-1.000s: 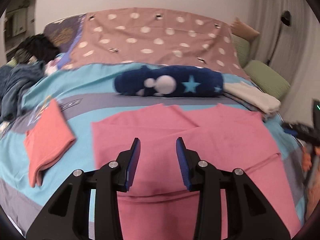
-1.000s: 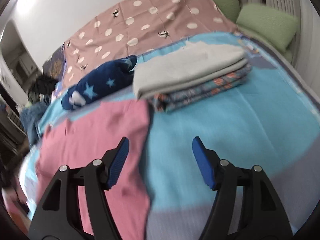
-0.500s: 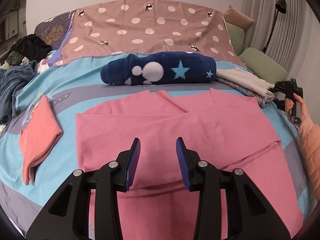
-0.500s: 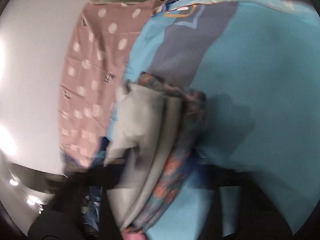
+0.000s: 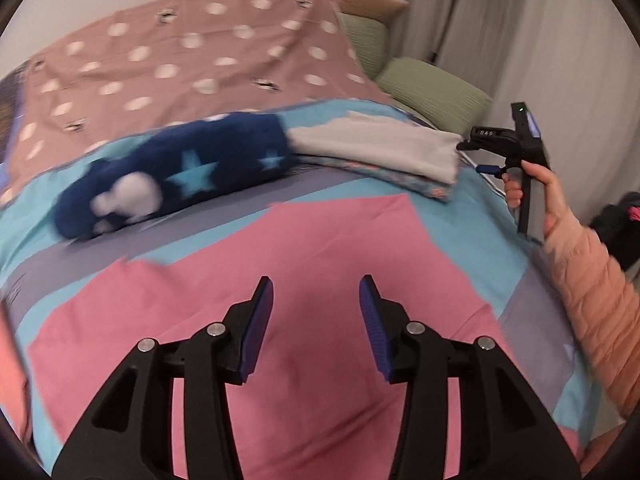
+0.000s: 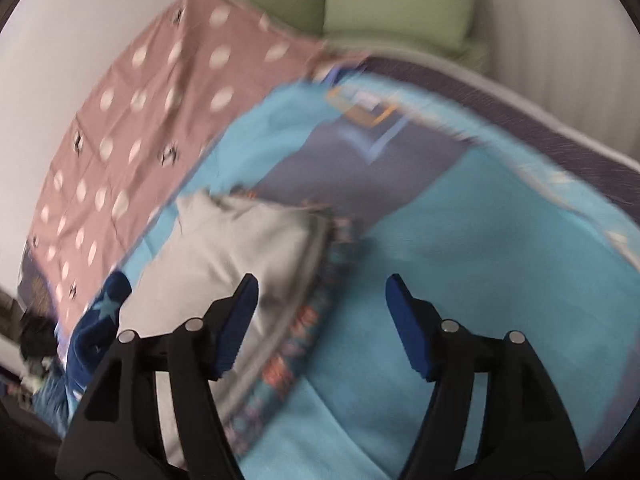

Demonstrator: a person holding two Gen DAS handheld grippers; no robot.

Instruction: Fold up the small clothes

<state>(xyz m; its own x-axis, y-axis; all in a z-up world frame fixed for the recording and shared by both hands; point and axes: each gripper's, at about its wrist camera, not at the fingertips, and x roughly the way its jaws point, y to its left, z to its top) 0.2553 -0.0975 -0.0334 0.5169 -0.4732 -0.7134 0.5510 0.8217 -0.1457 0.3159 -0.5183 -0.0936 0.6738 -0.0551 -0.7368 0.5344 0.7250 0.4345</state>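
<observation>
A pink garment lies spread flat on the bed. My left gripper is open and empty, hovering over its middle. My right gripper is open and empty above the near edge of a folded stack, a grey cloth on a patterned one. The same stack shows in the left wrist view, with the right gripper's body held in a hand beside it. A folded coral cloth lies at the far left edge.
A rolled navy star blanket lies across the bed behind the pink garment. A dotted brown cover spreads beyond it. Green pillows sit at the back right. The bed's right edge runs near the stack.
The left view has swung right over the pink garment, with the coral cloth now at the frame edge. The right gripper has turned and moved onto the folded stack. Both stayed open.
</observation>
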